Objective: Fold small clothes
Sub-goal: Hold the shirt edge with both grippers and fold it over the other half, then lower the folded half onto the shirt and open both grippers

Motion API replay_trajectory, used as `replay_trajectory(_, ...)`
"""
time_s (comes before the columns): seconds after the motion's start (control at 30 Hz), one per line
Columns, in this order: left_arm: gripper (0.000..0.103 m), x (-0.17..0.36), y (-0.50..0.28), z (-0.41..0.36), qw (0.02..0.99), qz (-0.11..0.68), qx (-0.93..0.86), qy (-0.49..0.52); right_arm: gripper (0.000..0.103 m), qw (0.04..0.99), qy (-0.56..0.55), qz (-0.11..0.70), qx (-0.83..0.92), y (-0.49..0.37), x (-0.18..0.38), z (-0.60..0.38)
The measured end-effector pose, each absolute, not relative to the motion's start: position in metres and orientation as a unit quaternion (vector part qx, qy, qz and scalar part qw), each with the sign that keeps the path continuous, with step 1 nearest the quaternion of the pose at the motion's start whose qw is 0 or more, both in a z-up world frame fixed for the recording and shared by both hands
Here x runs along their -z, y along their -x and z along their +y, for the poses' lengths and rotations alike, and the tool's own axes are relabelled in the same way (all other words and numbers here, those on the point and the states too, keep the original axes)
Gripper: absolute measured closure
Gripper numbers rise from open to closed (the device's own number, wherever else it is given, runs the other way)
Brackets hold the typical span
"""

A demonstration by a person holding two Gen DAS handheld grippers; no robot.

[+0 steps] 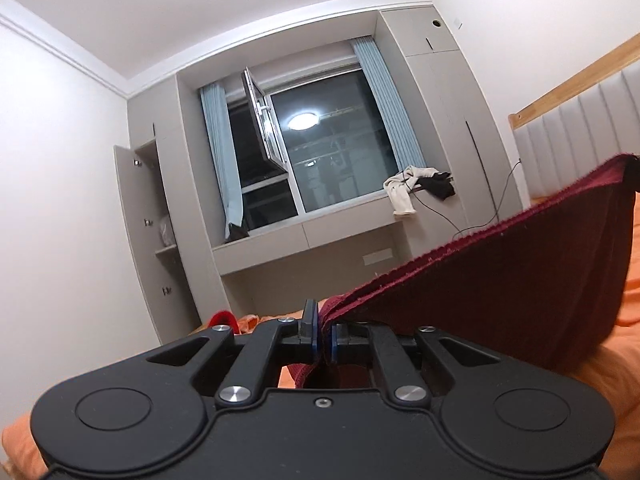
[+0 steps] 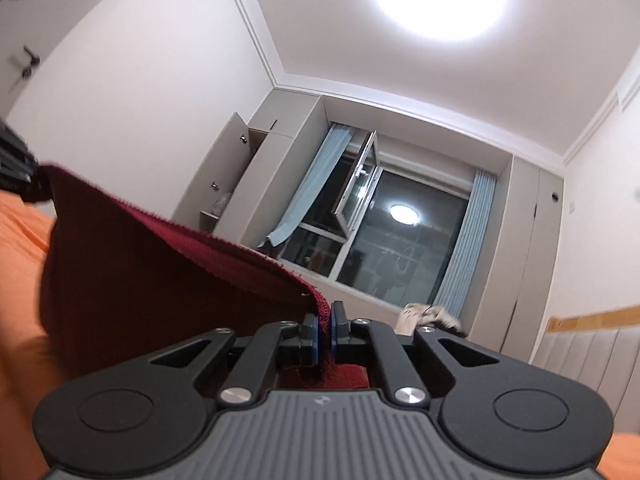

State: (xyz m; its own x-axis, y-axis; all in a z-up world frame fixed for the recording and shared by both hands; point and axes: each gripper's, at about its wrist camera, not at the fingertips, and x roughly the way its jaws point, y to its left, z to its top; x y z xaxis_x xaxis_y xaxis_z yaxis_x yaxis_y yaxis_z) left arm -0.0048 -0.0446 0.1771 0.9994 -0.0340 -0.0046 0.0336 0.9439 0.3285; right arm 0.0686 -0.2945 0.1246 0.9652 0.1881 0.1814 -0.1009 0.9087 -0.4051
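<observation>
Both your left gripper (image 1: 325,334) and right gripper (image 2: 324,330) have fingers clamped on the maroon knit garment (image 1: 500,280), stretched above the orange bed (image 1: 624,312); its type is unclear.

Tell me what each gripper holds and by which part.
Both hold the dark red garment by its ribbed edge: left gripper pinches one end, right gripper the other, the edge stretched between them.
</observation>
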Motion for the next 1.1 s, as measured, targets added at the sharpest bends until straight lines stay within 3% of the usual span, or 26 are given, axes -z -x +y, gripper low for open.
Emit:
replay_trajectory(0.3,0.092,-0.175,-0.142,-0.05,0.984,0.044,-0.015,-0.17,0.097,0.984,0.152,-0.024,-0.086,-0.209,-0.115,-0.301)
replay_trajectory(0.6,0.092,-0.13,-0.288,-0.047,0.98,0.136,-0.045,-0.136,0.097,0.981,0.151,0.076,-0.09,-0.312,-0.071,-0.288)
replay_trajectory(0.83,0.089,-0.089,-0.354,-0.037,0.975,0.199,-0.05,-0.086,0.096,0.976,0.125,0.152,-0.093,-0.346,-0.038,-0.29)
replay_trajectory(0.97,0.083,-0.074,-0.37,-0.035,0.969,0.229,-0.051,-0.076,0.096,0.973,0.124,0.171,-0.092,-0.349,-0.028,-0.294)
replay_trajectory(1.03,0.074,-0.069,-0.373,-0.035,0.968,0.236,-0.051,-0.075,0.091,0.972,0.117,0.181,-0.091,-0.355,-0.026,-0.296)
replay_trajectory(1.1,0.057,-0.066,-0.374,-0.031,0.968,0.238,-0.054,-0.064,0.083,0.972,0.109,0.19,-0.087,-0.357,-0.024,-0.3)
